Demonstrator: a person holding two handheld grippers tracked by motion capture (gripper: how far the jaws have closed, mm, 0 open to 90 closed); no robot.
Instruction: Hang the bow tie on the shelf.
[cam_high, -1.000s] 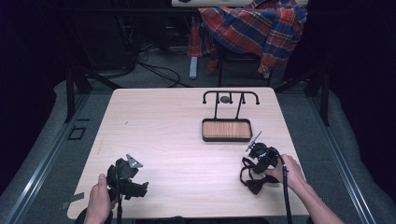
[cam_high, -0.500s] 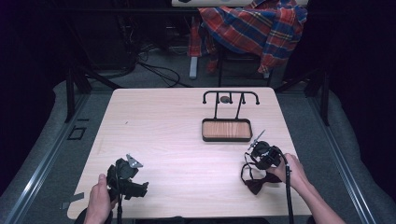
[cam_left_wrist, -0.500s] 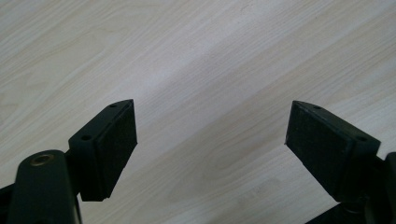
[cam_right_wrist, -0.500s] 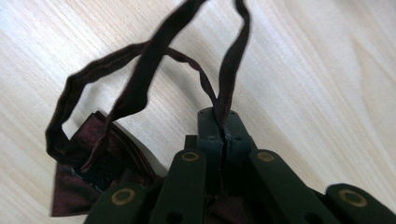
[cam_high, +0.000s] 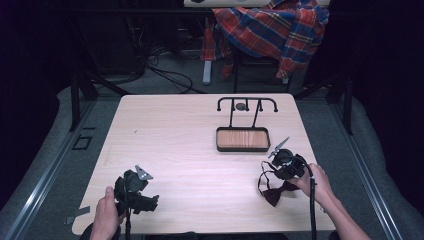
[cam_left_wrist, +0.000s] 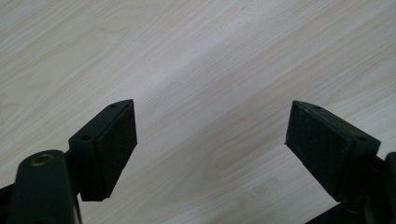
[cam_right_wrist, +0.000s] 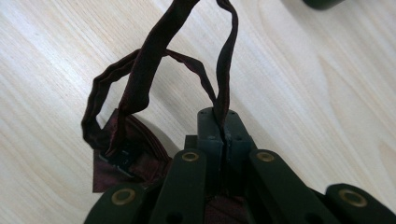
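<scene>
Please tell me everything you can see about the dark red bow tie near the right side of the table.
The bow tie is dark maroon, of a slightly shiny fabric, with a narrow neck strap of the same cloth and a small dark clasp by the bow. The bow lies on the light wooden table near its front right corner. The strap rises in loose loops, and the right hand-held gripper is shut on one length of it.

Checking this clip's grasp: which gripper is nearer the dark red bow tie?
Right. The right gripper is shut on the bow tie's strap, the bow tie just beside it. The left gripper sits open across the table.
</scene>
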